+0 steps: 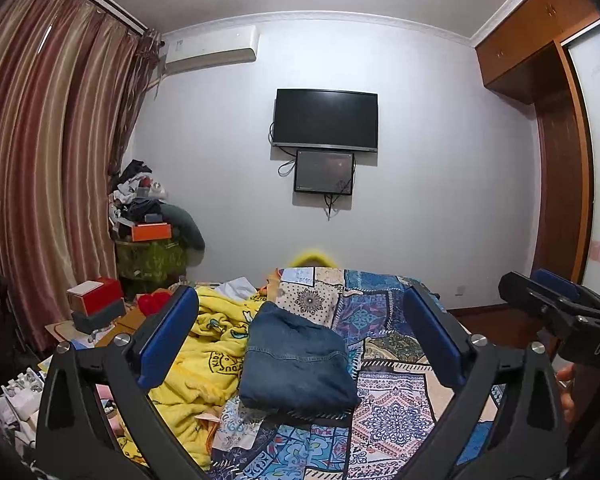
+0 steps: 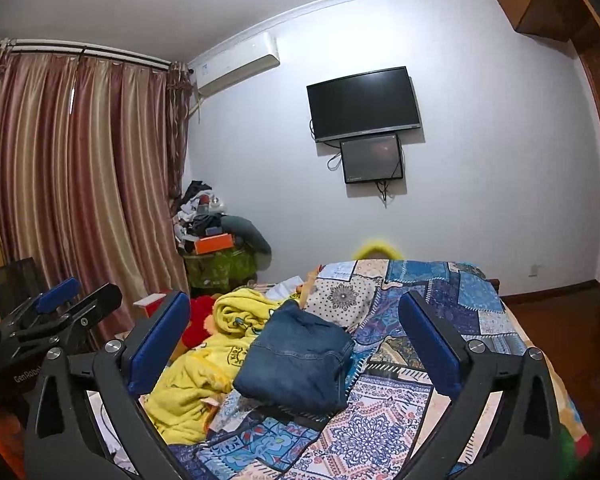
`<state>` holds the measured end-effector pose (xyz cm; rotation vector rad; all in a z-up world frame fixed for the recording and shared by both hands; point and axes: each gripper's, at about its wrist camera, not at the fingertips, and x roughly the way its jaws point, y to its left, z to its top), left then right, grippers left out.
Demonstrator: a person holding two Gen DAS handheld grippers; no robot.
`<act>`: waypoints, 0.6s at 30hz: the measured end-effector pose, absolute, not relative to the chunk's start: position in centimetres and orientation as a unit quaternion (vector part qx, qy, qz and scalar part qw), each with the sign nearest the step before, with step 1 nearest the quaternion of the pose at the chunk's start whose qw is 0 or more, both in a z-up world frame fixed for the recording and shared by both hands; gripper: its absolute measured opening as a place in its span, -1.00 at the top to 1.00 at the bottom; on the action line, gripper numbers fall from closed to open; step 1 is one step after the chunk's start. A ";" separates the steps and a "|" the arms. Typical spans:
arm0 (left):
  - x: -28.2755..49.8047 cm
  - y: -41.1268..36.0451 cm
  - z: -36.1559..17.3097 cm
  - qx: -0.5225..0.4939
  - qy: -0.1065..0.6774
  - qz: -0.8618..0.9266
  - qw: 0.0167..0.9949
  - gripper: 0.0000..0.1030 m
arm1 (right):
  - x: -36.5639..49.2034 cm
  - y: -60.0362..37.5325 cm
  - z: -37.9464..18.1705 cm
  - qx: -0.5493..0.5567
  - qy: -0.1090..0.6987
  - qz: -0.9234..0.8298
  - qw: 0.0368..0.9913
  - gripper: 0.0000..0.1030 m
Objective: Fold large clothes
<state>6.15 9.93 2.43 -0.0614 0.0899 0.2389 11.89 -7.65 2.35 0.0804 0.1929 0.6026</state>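
the folded denim garment [image 1: 298,364] lies on the patchwork bedspread [image 1: 388,408], a compact blue bundle with a stitched seam running across its near half. its left edge touches a crumpled yellow blanket [image 1: 204,360] printed with cartoon figures; its right side sits on bare patchwork.

the left gripper [image 1: 300,344] hangs above the bed with its blue-padded fingers [image 1: 168,336] spread wide apart, nothing between them — the denim shows in the gap, farther off. the right gripper [image 2: 294,342] is posed the same way, fingers [image 2: 160,340] well separated and gripping nothing, the bundle [image 2: 296,364] again framed in the opening. each tool shows in the other's view: the right one at the far right edge of the left camera, the left one at the left edge of the right camera.

on the far wall a dark television [image 1: 326,118] is mounted with a smaller screen [image 1: 325,172] just below it, cables dangling. an air conditioner [image 1: 212,50] sits high near the corner, beside striped reddish curtains [image 1: 48,160]. a heap of clothes and an orange box [image 1: 150,232] pile up in the corner. something red and plush-looking [image 2: 198,322] lies beside the blanket, though it is too hidden to name. a wooden wardrobe [image 1: 540,40] fills the right side.
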 end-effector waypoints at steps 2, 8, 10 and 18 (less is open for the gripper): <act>6.3 9.9 2.3 -0.028 0.047 0.122 0.991 -0.99 | 11.9 -7.6 2.1 0.036 0.098 0.295 0.950 -1.00; 6.6 10.2 2.0 -0.030 0.050 0.120 0.991 -0.99 | 11.9 -7.5 1.7 0.033 0.104 0.292 0.950 -1.00; 6.7 10.2 1.9 -0.031 0.050 0.121 0.991 -0.99 | 11.8 -7.4 1.7 0.032 0.106 0.292 0.950 -1.00; 6.9 10.6 1.7 -0.039 0.054 0.121 0.990 -0.99 | 11.3 -7.3 2.0 0.027 0.101 0.295 0.950 -1.00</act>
